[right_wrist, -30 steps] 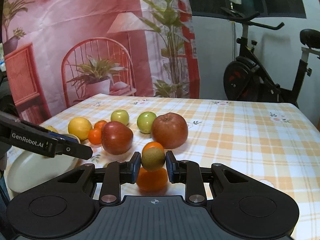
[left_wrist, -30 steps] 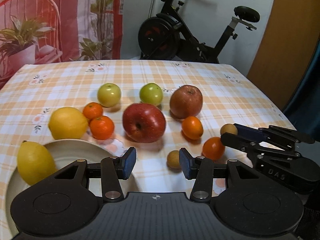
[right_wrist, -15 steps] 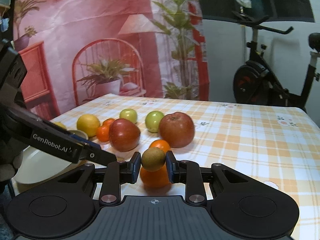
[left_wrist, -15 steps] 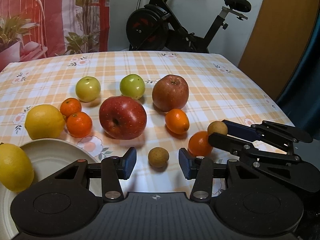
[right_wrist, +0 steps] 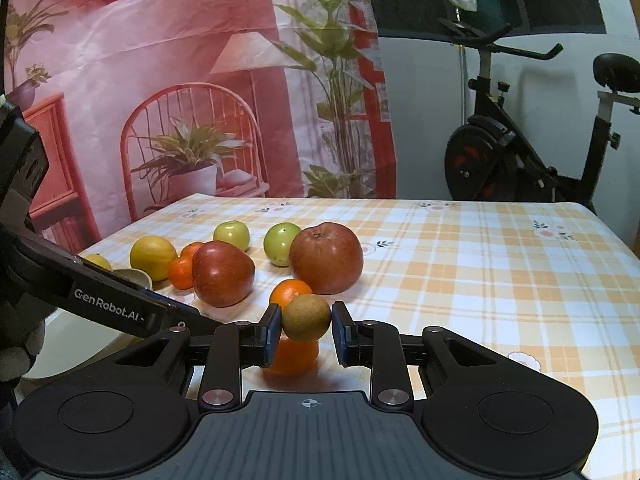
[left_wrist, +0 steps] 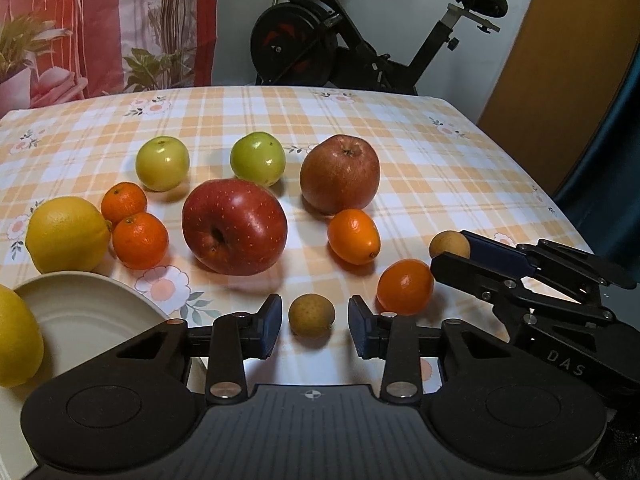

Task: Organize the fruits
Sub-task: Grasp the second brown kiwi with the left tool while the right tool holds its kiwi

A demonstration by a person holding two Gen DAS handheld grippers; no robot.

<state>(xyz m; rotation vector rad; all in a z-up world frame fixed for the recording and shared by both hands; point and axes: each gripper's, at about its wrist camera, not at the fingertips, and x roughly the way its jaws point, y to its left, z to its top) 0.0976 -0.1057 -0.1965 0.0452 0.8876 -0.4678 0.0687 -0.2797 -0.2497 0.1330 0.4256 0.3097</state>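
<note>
My left gripper [left_wrist: 313, 322] is open, its jaws on either side of a small brown fruit [left_wrist: 311, 315] lying on the checked tablecloth, not touching it. My right gripper [right_wrist: 306, 326] is shut on a second small brown fruit [right_wrist: 307, 318] and holds it above an orange [right_wrist: 292, 356]; it also shows in the left wrist view [left_wrist: 450, 245]. A cream plate [left_wrist: 80, 320] at the front left holds a lemon [left_wrist: 16, 338]. Two red apples [left_wrist: 234, 230] [left_wrist: 340, 178], two green apples [left_wrist: 162, 163] [left_wrist: 258, 158], a lemon [left_wrist: 66, 234] and several oranges [left_wrist: 140, 240] lie on the table.
An exercise bike [left_wrist: 360, 32] stands behind the table's far edge. A printed red backdrop [right_wrist: 160, 80] hangs at the back left. The table's right edge [left_wrist: 532, 184] drops off near a dark curtain.
My left gripper has shifted right and forward, so the small brown fruit on the table now lies between its open jaws. My right gripper has lifted its fruit slightly.
</note>
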